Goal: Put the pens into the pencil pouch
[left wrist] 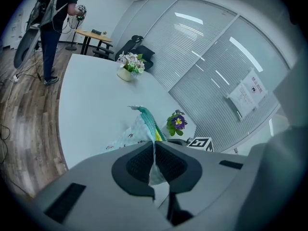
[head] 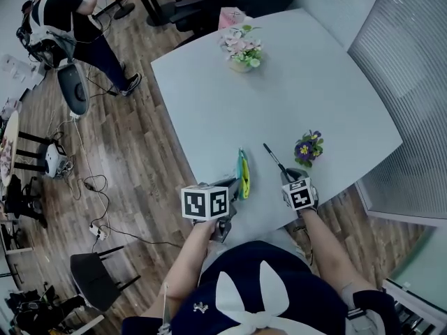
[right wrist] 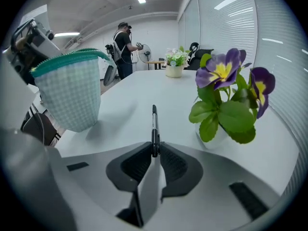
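Both clamped: left tool point(left wrist: 155, 153) on teal-zipped fabric pouch point(left wrist: 132, 134), right tool point(right wrist: 154, 150) on slim black pen point(right wrist: 154, 124); feed pen leftward, tip first.

The pouch point(right wrist: 72, 97) is soft, finely checked cloth. The pen point(right wrist: 155, 129) looks like glossy black plastic. The table point(head: 293, 82) has a smooth, matt top, and the floor point(head: 140, 159) is wood-grain planking.

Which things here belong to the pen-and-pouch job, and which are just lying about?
Job:
pen, clamped in the right gripper
pencil pouch, pinched by the left gripper

Lying about:
purple pansy pot, beside the pen
pink flower pot, far across the table
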